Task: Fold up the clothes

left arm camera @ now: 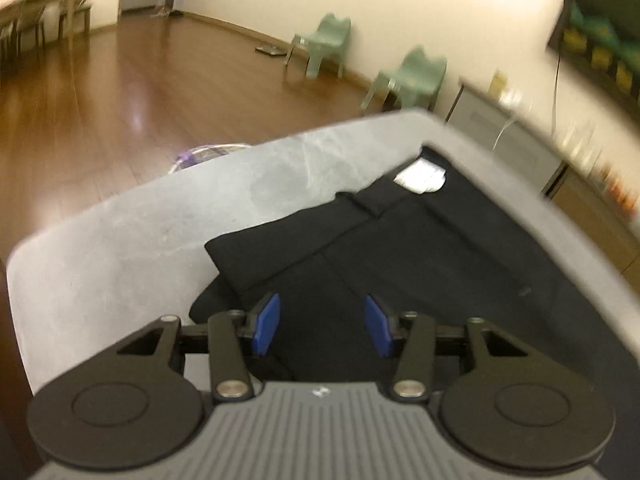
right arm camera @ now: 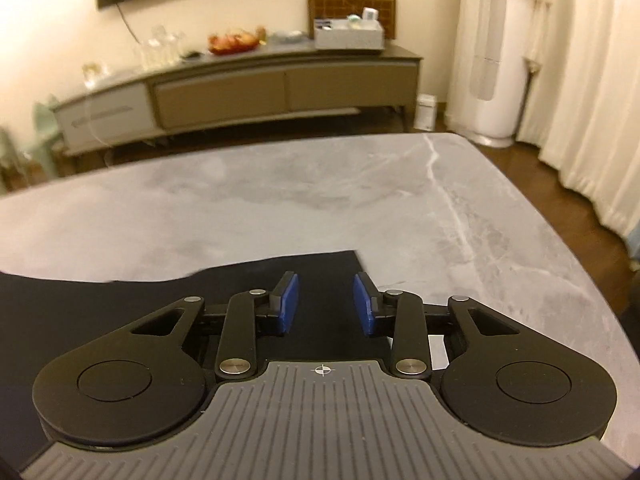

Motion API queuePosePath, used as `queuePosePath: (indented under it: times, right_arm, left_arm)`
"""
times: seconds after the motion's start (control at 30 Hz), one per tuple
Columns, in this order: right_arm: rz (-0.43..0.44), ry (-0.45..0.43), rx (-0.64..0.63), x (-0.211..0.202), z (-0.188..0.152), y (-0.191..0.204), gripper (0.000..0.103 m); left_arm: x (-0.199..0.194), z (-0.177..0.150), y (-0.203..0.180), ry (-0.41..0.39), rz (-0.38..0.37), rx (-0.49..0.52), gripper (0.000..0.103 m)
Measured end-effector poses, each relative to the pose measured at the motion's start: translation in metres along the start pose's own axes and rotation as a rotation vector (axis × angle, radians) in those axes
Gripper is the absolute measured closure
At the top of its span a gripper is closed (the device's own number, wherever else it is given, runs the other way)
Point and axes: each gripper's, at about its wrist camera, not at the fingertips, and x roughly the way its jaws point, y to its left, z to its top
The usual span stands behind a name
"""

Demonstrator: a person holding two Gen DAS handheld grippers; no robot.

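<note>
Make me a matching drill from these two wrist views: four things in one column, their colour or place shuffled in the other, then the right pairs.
Things
1. black garment
2. white label
3. chairs
4. fruit bowl

Places or colours
A. on the sideboard against the wall
B. pale green, standing on the wooden floor by the wall
C. at the garment's far end, near the table corner
D. spread on the grey marble table, under both open grippers

Pairs: 1-D, 2-C, 3-B, 4-A
</note>
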Motion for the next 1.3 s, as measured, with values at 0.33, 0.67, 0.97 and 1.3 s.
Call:
queuePosePath:
  times: [0.33,0.67,0.97,1.3]
  right_arm:
    - [0.004,0.029,0.005,-0.043,-0.029,-0.005,0.038]
    - [-0.085,0.046,0.196,-0.105,-0.103,-0.044,0.018]
    - [-0.119,0.022,0.066,-0.091,-0.123,-0.011,0.056]
    - [-0.181,-0.153,-0.35,-0.118,-0.133,0.06,0.099]
  left_arm:
    - [-0.015,0.008,0.027,-0.036,-0.071,-0.15,0.053]
    - [-0.032,-0.036,-0.109,0.031,-0.297,0.165,0.045]
    - [-0.071,-0.107,-0.288,0.218,-0.61,0.303,0.042]
    - [-0.121,-0.228,-0.527,0.359,-0.763,0.683,0.034]
